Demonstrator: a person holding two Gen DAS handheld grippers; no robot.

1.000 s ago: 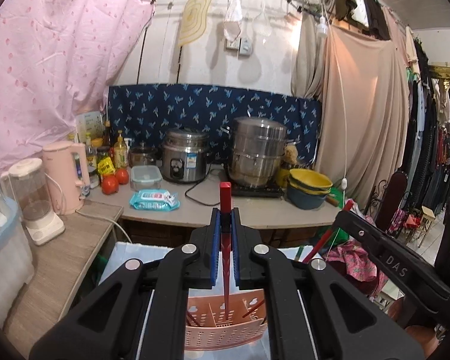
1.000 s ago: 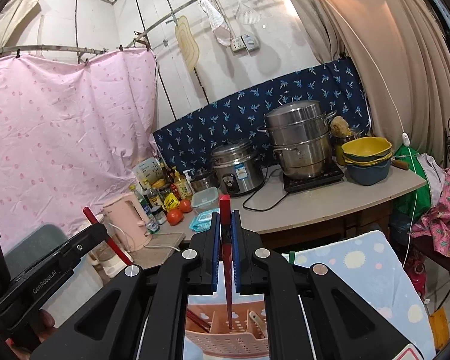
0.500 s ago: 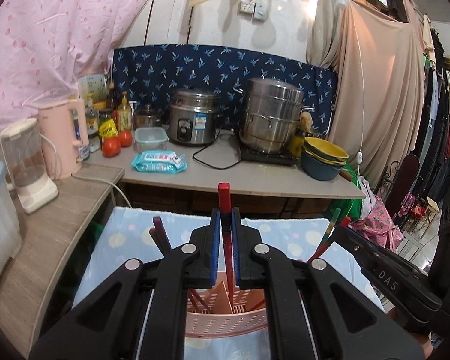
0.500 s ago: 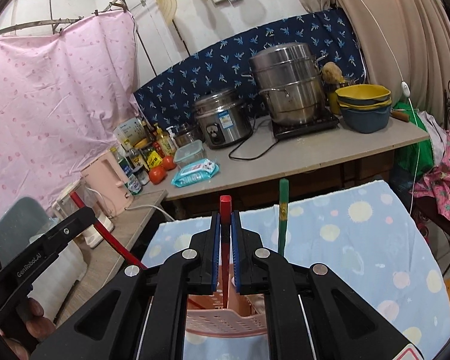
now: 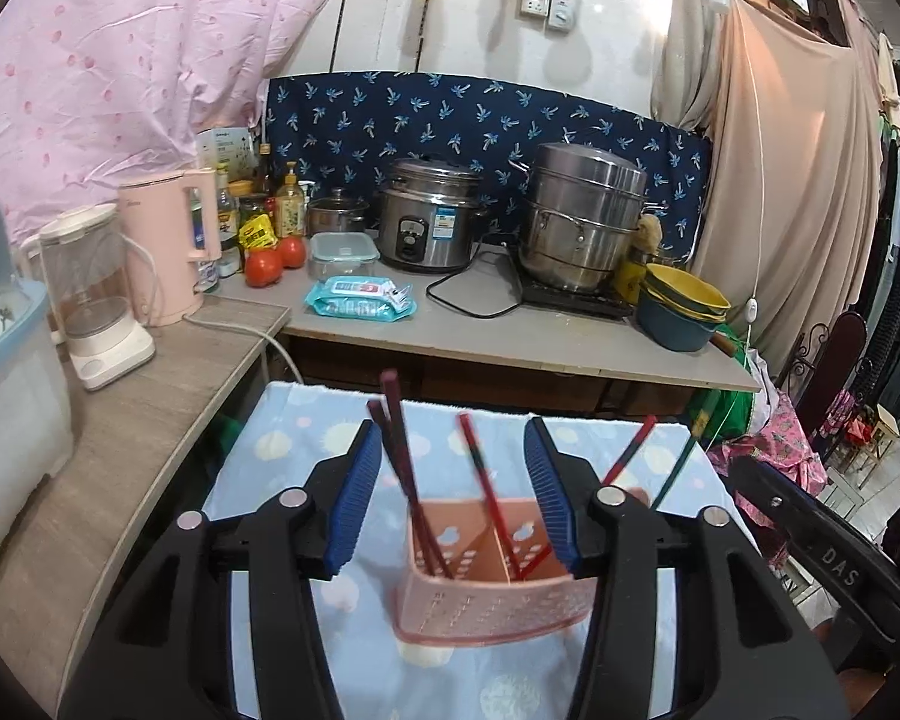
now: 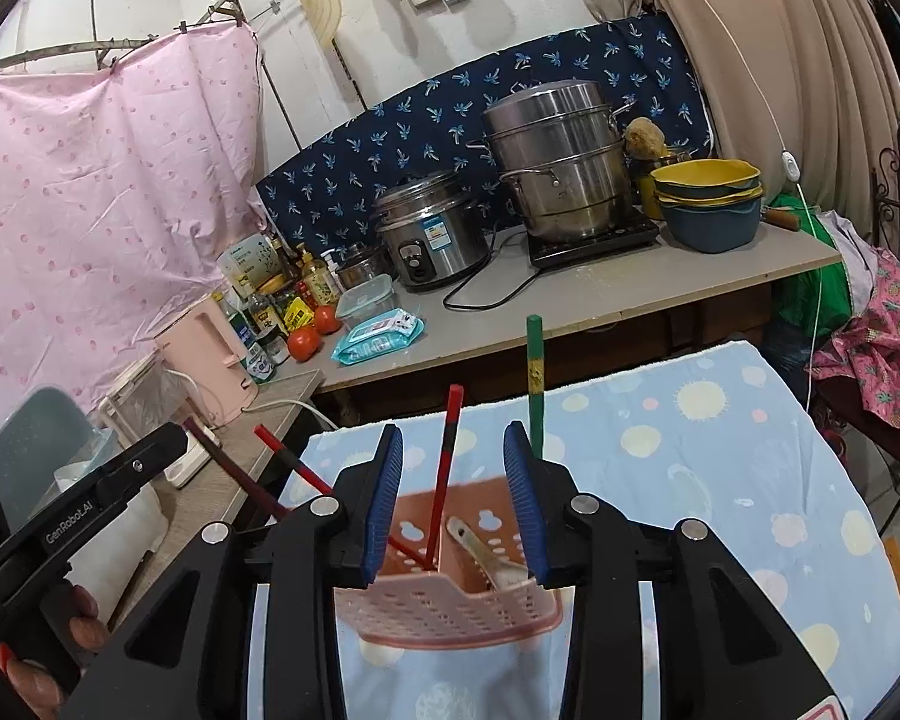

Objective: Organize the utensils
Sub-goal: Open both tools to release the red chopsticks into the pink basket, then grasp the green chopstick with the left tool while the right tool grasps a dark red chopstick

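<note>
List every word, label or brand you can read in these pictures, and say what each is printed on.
"GenRobot.AI": on the left gripper, seen from the right wrist.
"DAS": on the right gripper, seen from the left wrist; anything further is cut off.
Rice cooker sticker: too small to read.
Wipes pack label: blurred.
Bottles and carton: labels too small to read.

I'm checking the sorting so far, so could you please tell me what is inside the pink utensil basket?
The pink utensil basket holds red chopsticks, dark chopsticks, a green chopstick and a pale utensil handle. Their lower ends are hidden behind its perforated wall.
</note>
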